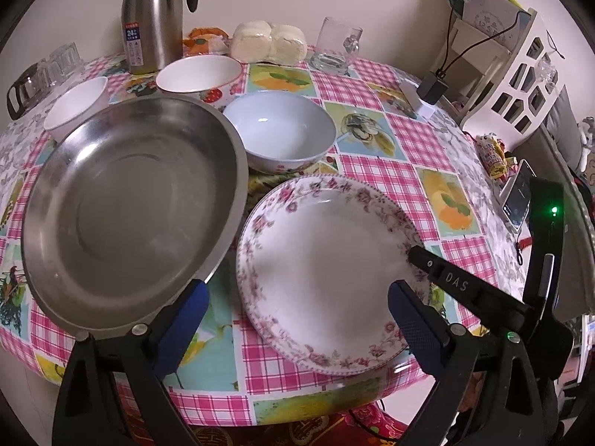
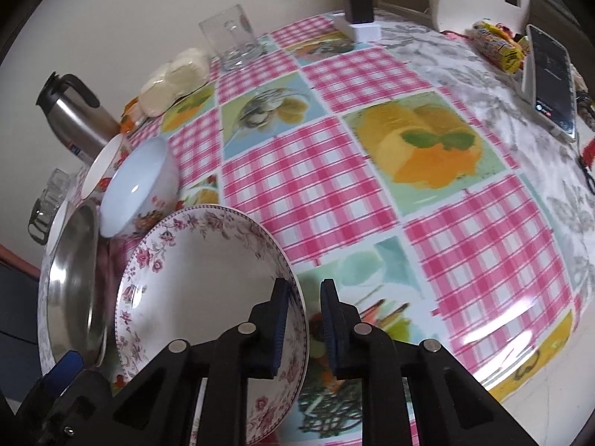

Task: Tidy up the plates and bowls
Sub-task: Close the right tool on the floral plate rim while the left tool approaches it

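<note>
2 grippers work here. The right gripper [image 2: 305, 319] clamps the floral plate [image 2: 193, 278] rim between its jaws. The left gripper [image 1: 297, 319] stands apart, steel plate [image 1: 130, 200] rim at its left jaw.

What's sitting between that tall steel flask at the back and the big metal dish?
Two white bowls: a small one and a wider one right beside the flask, both behind the metal dish. The left wrist view shows it.

A plain pale wall [image 1: 390, 7] stands behind the round surface [image 1: 372, 85] with its pink checked cloth, white rack [image 1: 520, 85] far right.
</note>
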The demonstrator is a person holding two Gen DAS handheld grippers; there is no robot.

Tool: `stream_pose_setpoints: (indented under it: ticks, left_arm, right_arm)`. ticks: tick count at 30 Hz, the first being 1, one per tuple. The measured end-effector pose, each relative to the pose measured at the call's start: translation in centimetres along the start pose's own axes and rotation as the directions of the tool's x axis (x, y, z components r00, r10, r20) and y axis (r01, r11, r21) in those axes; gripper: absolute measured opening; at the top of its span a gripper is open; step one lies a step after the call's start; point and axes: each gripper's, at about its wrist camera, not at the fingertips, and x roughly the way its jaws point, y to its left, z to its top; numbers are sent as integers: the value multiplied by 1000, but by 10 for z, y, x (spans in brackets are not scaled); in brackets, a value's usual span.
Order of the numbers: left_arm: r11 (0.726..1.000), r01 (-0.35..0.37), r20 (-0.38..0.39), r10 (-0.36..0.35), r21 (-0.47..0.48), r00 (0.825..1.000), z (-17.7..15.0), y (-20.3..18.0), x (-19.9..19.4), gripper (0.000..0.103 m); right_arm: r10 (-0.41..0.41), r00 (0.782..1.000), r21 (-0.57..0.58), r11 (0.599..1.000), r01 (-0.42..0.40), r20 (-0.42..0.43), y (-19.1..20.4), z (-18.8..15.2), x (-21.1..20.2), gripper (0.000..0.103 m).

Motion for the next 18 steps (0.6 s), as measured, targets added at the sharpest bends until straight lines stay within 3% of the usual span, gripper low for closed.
stream_pose_setpoints:
  ticks: [2,18]
  left_arm:
    - [1000,16,-17,-16,3,1000,-1,-1,4,83]
    - [1000,-22,-115,21,-9,993,-10,2,37,78]
  right_arm:
    - [-2,1000,12,1000,2,4,-6,1,-1,19]
    - [17,1000,40,999,-16,-19,-12,-1,3,19]
